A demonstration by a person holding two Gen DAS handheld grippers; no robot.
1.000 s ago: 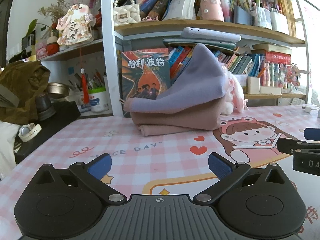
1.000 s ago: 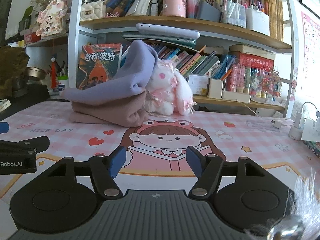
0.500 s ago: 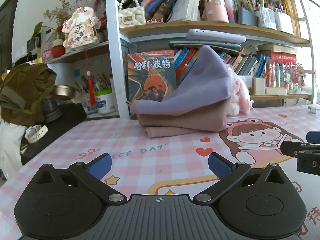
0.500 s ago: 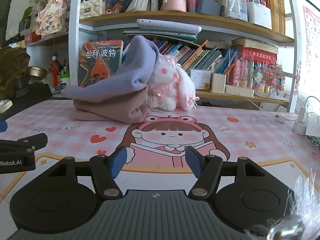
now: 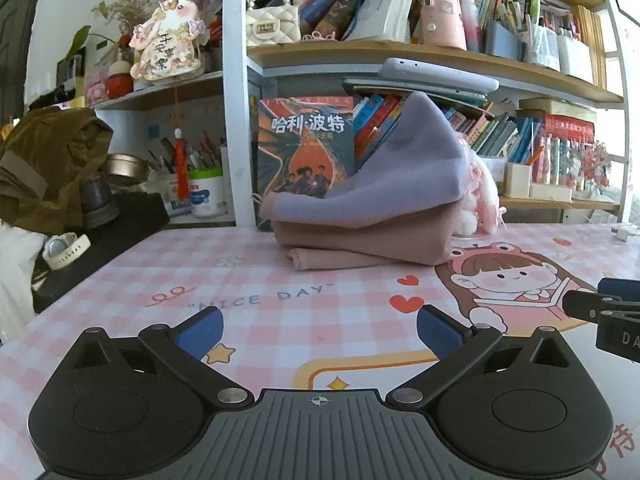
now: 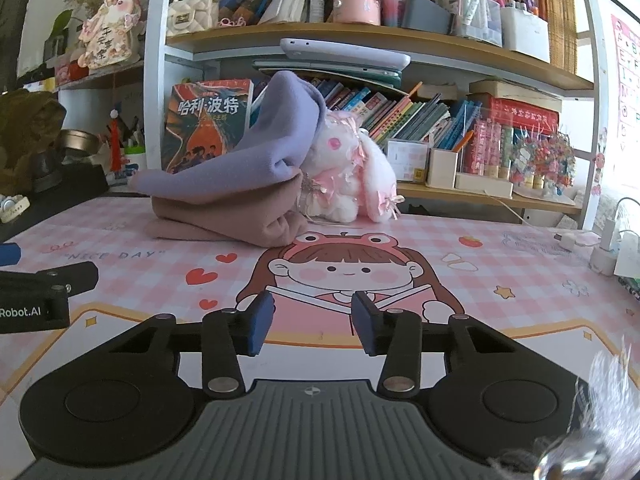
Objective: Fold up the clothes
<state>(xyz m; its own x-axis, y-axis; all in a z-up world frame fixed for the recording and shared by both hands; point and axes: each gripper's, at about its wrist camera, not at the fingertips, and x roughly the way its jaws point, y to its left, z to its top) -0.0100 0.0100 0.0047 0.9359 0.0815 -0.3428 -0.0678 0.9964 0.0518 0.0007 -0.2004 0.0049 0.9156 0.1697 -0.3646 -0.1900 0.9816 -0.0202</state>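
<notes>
Folded mauve-brown fleece garment (image 5: 360,240) lies on the pink checked table (image 5: 248,280), lilac fleece garment (image 5: 400,168) draped above. Left gripper (image 5: 318,330) fingers spread empty; right gripper (image 6: 314,318) fingers closing, nothing between.

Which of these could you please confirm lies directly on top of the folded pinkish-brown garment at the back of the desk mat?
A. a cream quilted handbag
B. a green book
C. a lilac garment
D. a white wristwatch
C: the lilac garment is draped over the folded pinkish-brown garment, its upper end propped against the white and pink plush toy beside the stack.
</notes>
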